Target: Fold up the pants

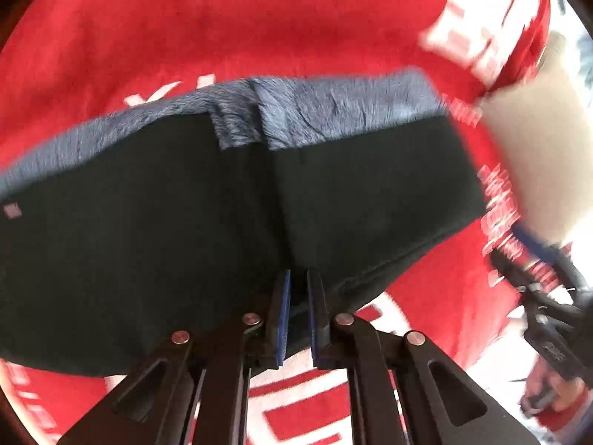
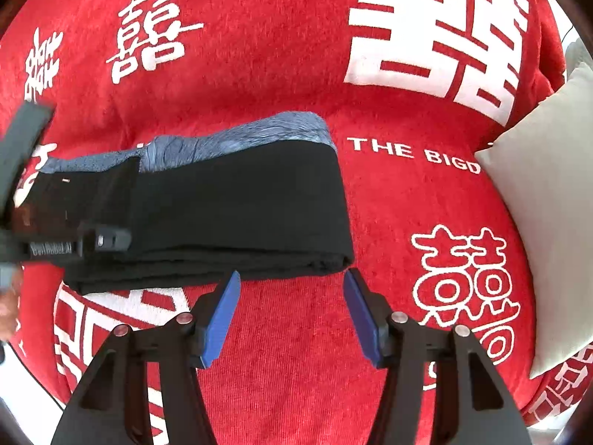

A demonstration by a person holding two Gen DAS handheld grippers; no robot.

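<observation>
Black pants [image 2: 237,207], folded into a long flat band with a blue-grey fleecy lining [image 2: 267,129] showing along the far edge, lying on a red blanket [image 2: 281,74] printed with white characters and the words "THE BIGD". All places given from the pants.

Left tongs [image 1: 298,278]: clenched on the near edge of the pants, close to the middle seam, the blue pads [image 1: 283,319] drawn nearly together with a pinch of black cloth between them. Seen from the right wrist camera as a dark, blurred body [image 2: 55,237] over the left end of the pants, lettering on its side too smeared to read with certainty.

Right tongs [image 2: 291,276]: released, jaws standing well apart, nothing between the blue pads [image 2: 222,311] but bare red blanket. Placed just beside the near right corner of the pants, the left pad's tip close to the near hem, touching or not impossible to tell; the right pad's tip just past the corner. In the left wrist view, visible as a blurred black frame [image 1: 548,319] far off the right end of the pants, with part of a hand [image 1: 552,393] below it.

Pale cushion [image 2: 548,204] well to the right of the pants, resting on the blanket. A small pale label [image 1: 12,210] on the black cloth at the far left end in the left wrist view. Left wrist picture heavily motion-blurred, especially toward the right side.
</observation>
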